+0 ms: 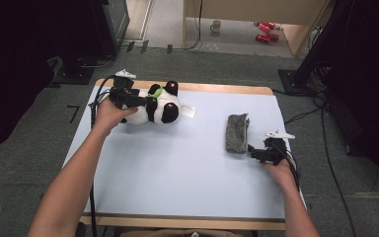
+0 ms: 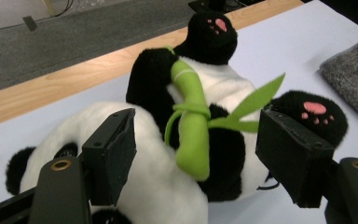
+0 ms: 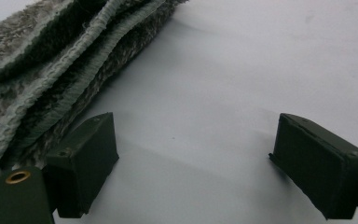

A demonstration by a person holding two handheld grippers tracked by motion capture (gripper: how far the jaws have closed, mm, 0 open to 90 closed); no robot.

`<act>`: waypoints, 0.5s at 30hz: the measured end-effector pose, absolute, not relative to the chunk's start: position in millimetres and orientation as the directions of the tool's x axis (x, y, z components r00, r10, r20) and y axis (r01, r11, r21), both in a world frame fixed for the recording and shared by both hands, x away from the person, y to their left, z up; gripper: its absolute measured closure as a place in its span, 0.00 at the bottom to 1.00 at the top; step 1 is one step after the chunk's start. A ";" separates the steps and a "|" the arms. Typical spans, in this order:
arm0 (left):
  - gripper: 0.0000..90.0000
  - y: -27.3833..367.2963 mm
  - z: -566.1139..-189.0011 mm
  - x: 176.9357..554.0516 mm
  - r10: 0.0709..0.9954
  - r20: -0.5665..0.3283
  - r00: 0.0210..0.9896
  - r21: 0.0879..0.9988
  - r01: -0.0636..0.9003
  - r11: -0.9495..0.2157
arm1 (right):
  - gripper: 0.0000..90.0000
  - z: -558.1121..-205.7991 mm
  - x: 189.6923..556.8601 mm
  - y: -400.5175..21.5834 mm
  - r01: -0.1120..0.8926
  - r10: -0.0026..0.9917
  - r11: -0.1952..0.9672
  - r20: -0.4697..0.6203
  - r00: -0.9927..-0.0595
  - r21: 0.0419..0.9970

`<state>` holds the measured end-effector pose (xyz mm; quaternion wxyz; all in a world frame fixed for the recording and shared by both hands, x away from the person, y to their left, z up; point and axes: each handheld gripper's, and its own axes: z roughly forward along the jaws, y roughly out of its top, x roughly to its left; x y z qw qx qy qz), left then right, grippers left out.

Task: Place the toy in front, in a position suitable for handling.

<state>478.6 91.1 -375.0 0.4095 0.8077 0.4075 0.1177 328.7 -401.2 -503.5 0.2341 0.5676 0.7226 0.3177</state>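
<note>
A black-and-white panda plush point(image 1: 164, 107) lies on its back at the table's far left, with a green bamboo stalk point(image 2: 191, 126) strapped across its belly. My left gripper point(image 1: 139, 100) reaches over it from the left. In the left gripper view its jaws stand wide on either side of the panda's body point(image 2: 223, 88), and the left gripper point(image 2: 198, 128) is open, with no clear squeeze on the fur. A folded grey fuzzy cloth point(image 1: 237, 133) lies at the right. My right gripper point(image 1: 254, 152) rests on the table just right of the cloth's near end. It stands open point(image 3: 193, 135), its left jaw beside the cloth point(image 3: 51, 60).
The pale table top point(image 1: 177, 173) has a wooden rim along its far and near edges. A white tag point(image 1: 188, 111) sticks out from the panda. On the floor beyond are a mug point(image 1: 216, 25), red objects point(image 1: 264, 30), black stands and cables.
</note>
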 end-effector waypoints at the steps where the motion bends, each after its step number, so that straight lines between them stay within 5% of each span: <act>1: 0.32 89.6 -374.5 480.5 0.754 -0.148 0.640 0.759 0.563 -0.329 | 0.15 -503.5 328.7 -401.2 0.672 0.969 0.154 0.023 -0.246 0.725; 15: 0.32 73.9 -386.7 505.1 0.771 -0.182 0.610 0.747 0.595 -0.295 | 0.15 -503.4 328.8 -401.2 0.672 0.969 0.154 0.023 -0.247 0.724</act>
